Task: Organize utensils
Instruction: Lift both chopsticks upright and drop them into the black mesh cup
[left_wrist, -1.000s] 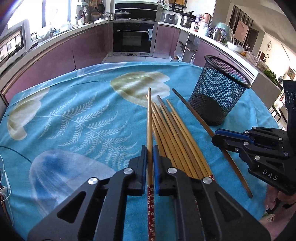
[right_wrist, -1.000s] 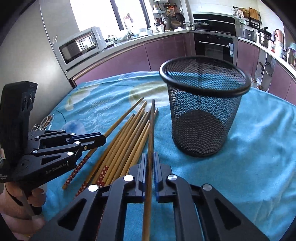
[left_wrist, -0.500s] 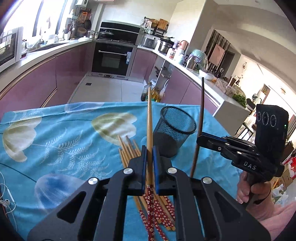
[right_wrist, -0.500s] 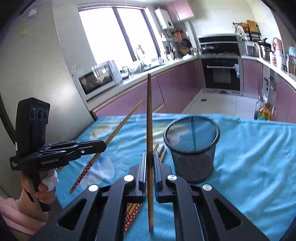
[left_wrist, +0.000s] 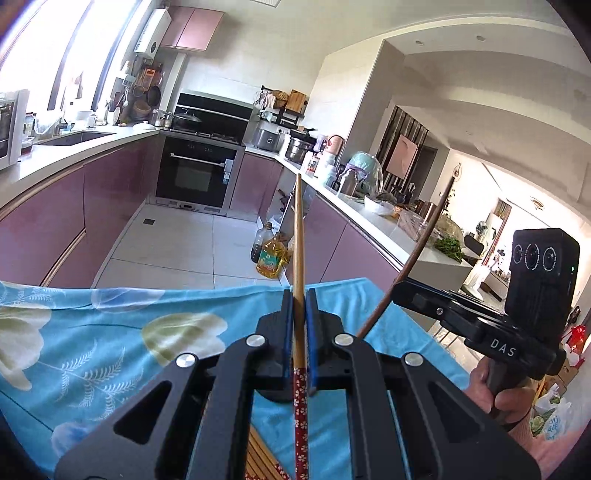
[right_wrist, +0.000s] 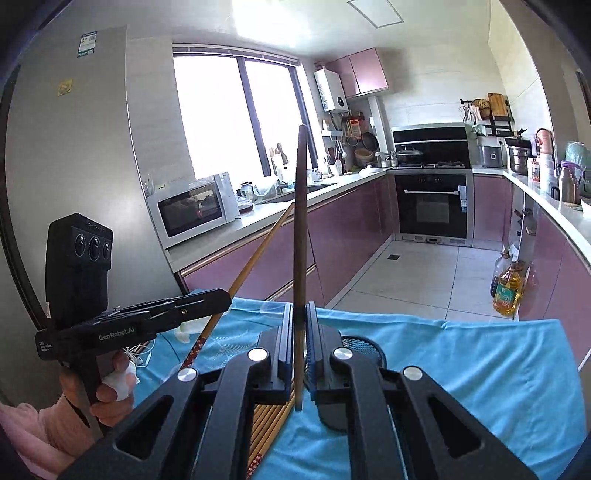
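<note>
Clamping a light bamboo chopstick (left_wrist: 298, 236) between the pads of the left tool (left_wrist: 299, 295), its red patterned end trailing back under the tool and its tip rising forward. Gripping a dark brown chopstick (right_wrist: 300, 221) in the clenched right tool (right_wrist: 299, 314), shaft standing nearly upright, lower end hanging just behind the pads. Lying below on the blue-clothed counter (right_wrist: 480, 354), the remaining chopsticks (right_wrist: 267, 424), with the mesh holder (right_wrist: 364, 345) peeking out just beyond the right tool.
</note>
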